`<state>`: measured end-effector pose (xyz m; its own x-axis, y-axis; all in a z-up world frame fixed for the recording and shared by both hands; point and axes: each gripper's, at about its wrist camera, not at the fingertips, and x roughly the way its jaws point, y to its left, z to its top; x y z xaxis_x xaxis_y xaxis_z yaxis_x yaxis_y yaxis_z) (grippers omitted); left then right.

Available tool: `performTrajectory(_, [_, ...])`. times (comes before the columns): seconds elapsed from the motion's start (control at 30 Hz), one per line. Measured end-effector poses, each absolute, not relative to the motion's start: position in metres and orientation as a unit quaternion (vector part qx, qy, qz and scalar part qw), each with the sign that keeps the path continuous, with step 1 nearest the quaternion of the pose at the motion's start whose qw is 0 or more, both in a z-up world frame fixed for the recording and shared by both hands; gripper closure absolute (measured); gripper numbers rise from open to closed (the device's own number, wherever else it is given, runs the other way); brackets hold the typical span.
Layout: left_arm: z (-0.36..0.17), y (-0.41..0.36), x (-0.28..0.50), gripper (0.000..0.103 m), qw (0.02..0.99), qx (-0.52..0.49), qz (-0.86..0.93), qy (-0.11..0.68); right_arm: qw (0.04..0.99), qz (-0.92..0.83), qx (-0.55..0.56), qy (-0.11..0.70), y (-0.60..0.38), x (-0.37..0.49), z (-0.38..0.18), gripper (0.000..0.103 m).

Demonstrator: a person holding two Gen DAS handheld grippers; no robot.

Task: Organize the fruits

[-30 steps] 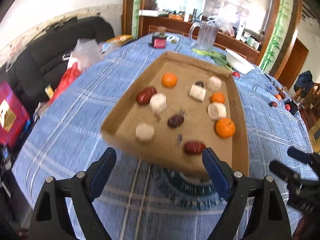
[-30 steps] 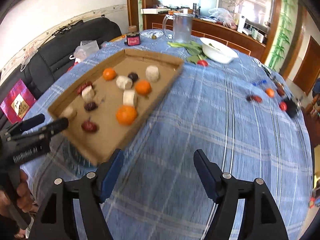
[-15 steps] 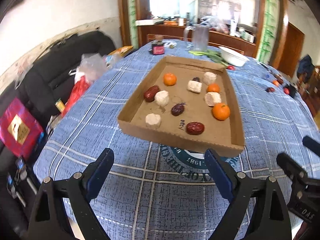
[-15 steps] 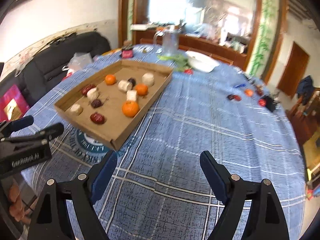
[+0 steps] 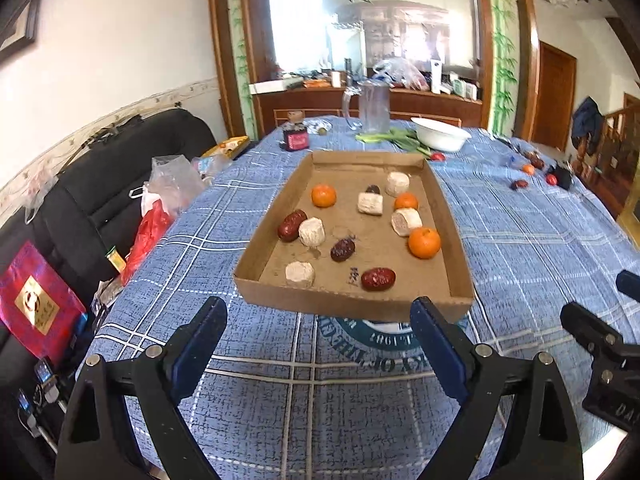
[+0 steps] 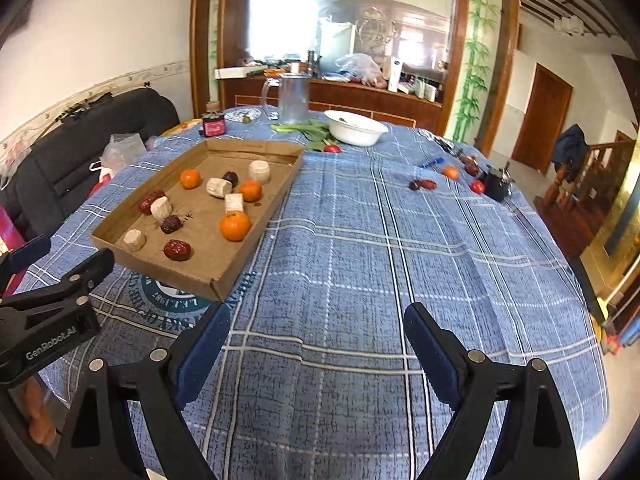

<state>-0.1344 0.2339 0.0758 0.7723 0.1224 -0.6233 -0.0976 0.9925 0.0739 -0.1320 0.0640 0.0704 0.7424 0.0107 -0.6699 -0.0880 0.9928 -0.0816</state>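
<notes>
**Operator:** Report gripper status and item location.

**Technician:** Left gripper [image 5: 316, 332]: jaws spread wide, nothing between them, lower centre of the left wrist view. Right gripper [image 6: 316, 334]: jaws likewise apart and empty, lower centre of the right wrist view. Both are short of the cardboard tray [image 5: 448, 216], which sits mid-frame on the blue checked tablecloth [image 6: 360, 248]. Inside the tray lie mixed items, mostly apart from one another: tangerines [image 5: 424, 243], red dates [image 5: 378, 279] and pale cut cylinders [image 5: 300, 274]. A few more small fruits [image 6: 450, 172] lie loose at the upper right of the right wrist view, well apart from the tray.

**Operator:** Handling characteristics?

**Technician:** Estimated only. All items appear light. Tangerines: round, soft skin, likely to roll; grip across the widest part with light closure. Dates: small, probably glossy and slippery; grip across the short axis. Cylinders: probably brittle; grip the curved sides, not the cut ends. The tray looks thin and could slide.
</notes>
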Motion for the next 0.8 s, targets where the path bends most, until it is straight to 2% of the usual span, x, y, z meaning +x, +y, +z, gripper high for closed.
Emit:
performTrajectory(0.43, [0.081,0.233,-0.143,0.011,0.947,0.009,0.040,0.320,0.926,0.031,-0.072,0.370,0.074,-0.139,0.066,0.011])
performTrajectory(0.8, [0.073,0.236,-0.136,0.011,0.937,-0.019,0.022,0.349,0.922,0.029,-0.072,0.379,0.074,-0.135,0.063,0.011])
